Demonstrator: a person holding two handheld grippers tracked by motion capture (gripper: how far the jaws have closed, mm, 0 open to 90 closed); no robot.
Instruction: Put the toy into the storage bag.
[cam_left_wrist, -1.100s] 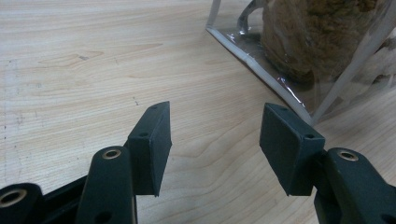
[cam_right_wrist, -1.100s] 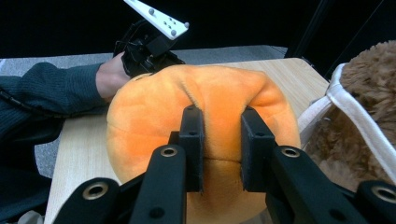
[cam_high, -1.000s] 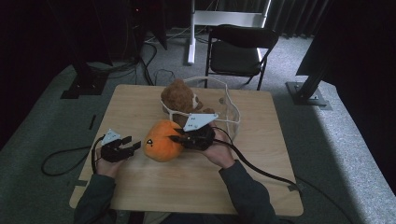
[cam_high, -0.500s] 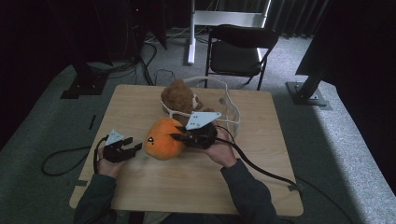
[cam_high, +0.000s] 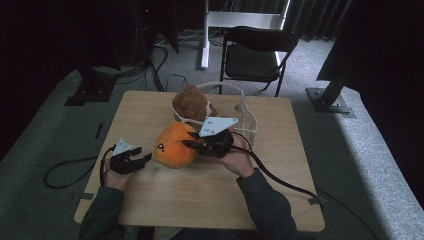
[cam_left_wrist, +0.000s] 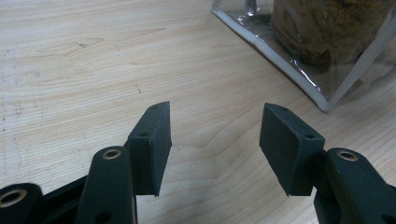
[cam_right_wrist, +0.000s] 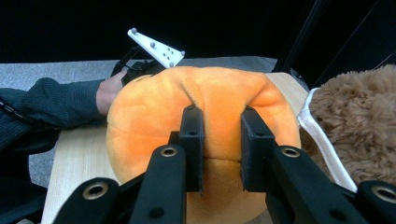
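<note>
**Operator:** Starting at the left of the high view. My left tool (cam_high: 142, 159) sits low over the wooden bench (cam_high: 165, 200), jaws spread moderately wide with nothing between them. Through the left gripper view I see bare wood grain between the two black pads (cam_left_wrist: 150, 144), and the tool's gap (cam_left_wrist: 215, 144) is clear.

**Partner:** And what lies beyond it?

**Operator:** In that same view, up at the far right, the corner of a clear plastic bag (cam_left_wrist: 299, 70) with white piping, and something brown and furry inside it. The left tool is well apart from that corner.

**Partner:** Moving right, where is the orange thing?

**Operator:** The orange plush pumpkin (cam_high: 172, 145) rests on the bench near the middle, just right of my left tool and not touching it. My right tool (cam_high: 192, 143) comes at it from the right side and pinches it. In the right gripper view the jaws are drawn narrow, pressed into the soft top of the pumpkin (cam_right_wrist: 210, 107), with a fold of orange fabric squeezed between the pads (cam_right_wrist: 191, 140).

**Partner:** Anything past that?

**Operator:** The brown plush toy (cam_high: 192, 102) sits behind the pumpkin inside the clear bag (cam_high: 247, 120), touching or nearly touching the pumpkin; I cannot tell which. In the right gripper view its fur (cam_right_wrist: 359, 126) fills the right edge, with the bag's white rim just beside the pumpkin.
</note>
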